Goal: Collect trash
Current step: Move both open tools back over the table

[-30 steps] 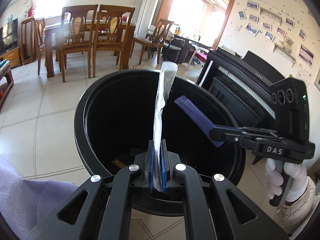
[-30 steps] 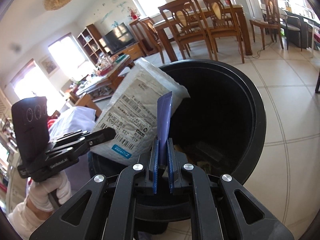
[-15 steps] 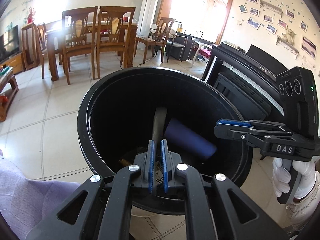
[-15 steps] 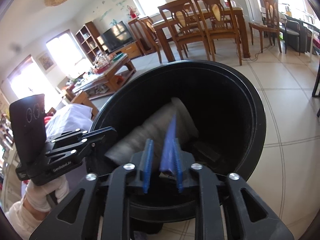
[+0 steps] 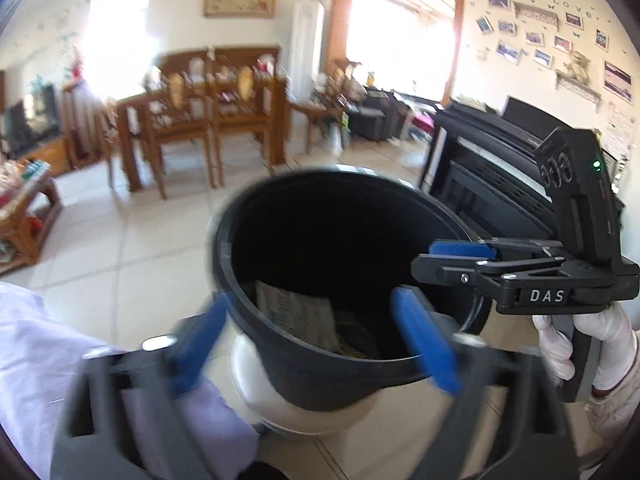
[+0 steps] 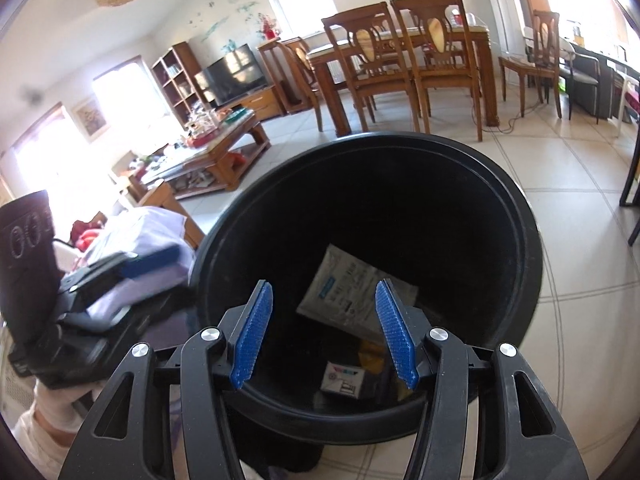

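A black round trash bin stands on the tiled floor in both views. Inside it lies a grey mailer bag with a printed label, over a small white box and other scraps. My right gripper is open and empty above the bin's near rim; it also shows in the left wrist view. My left gripper is open and empty, blurred, at the bin's near side; it shows blurred at the left of the right wrist view.
A wooden dining table with chairs stands beyond the bin. A black piano is at the right. A cluttered coffee table and a TV are at the left. A lilac cloth lies near my left gripper.
Both grippers opened wide. The mailer bag and the blue piece dropped into the bin. The left gripper pulled back and up from the bin, with motion blur.
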`<state>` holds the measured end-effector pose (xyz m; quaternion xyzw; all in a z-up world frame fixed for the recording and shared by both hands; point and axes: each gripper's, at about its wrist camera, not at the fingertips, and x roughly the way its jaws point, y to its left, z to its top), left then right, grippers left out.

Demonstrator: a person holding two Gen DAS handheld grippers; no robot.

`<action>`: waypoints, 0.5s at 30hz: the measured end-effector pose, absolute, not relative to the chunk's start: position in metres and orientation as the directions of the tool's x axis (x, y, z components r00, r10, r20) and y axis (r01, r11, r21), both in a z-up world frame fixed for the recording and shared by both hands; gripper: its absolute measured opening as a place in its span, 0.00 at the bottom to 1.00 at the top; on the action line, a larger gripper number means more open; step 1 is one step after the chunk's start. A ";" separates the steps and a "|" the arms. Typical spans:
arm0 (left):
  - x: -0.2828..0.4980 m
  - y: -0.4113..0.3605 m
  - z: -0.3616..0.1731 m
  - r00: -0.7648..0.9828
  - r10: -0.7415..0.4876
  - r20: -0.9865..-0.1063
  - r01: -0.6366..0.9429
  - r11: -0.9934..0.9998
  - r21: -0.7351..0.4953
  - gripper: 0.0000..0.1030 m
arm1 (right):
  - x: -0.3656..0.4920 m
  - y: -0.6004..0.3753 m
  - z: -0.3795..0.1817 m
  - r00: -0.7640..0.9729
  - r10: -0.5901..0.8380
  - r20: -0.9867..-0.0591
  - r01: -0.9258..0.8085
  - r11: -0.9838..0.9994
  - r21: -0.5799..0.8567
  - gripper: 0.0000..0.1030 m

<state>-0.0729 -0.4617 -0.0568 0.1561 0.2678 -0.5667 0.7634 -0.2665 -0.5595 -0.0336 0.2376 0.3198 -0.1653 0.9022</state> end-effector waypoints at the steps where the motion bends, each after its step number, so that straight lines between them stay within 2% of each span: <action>1: -0.072 -0.456 -0.055 0.223 -0.783 -0.581 0.947 0.315 -0.062 0.90 | -0.263 -0.558 -0.032 0.742 -0.146 -0.655 0.449 0.834 0.322 0.62; 2: -0.072 -0.450 -0.052 0.233 -0.782 -0.579 0.943 0.327 -0.061 0.90 | -0.260 -0.555 -0.030 0.743 -0.148 -0.652 0.446 0.836 0.319 0.66; 4: -0.069 -0.436 -0.047 0.258 -0.780 -0.569 0.934 0.352 -0.058 0.95 | -0.250 -0.547 -0.027 0.748 -0.140 -0.649 0.431 0.846 0.313 0.67; 7: -0.065 -0.409 -0.041 0.294 -0.779 -0.554 0.920 0.388 -0.056 0.95 | -0.234 -0.534 -0.020 0.758 -0.120 -0.641 0.400 0.862 0.312 0.70; 9: -0.060 -0.390 -0.038 0.326 -0.766 -0.554 0.905 0.422 -0.051 0.95 | -0.222 -0.520 -0.018 0.766 -0.107 -0.633 0.376 0.874 0.308 0.77; 15: -0.043 -0.322 -0.030 0.436 -0.701 -0.564 0.834 0.551 -0.040 0.95 | -0.173 -0.471 -0.005 0.784 -0.027 -0.621 0.269 0.915 0.300 0.84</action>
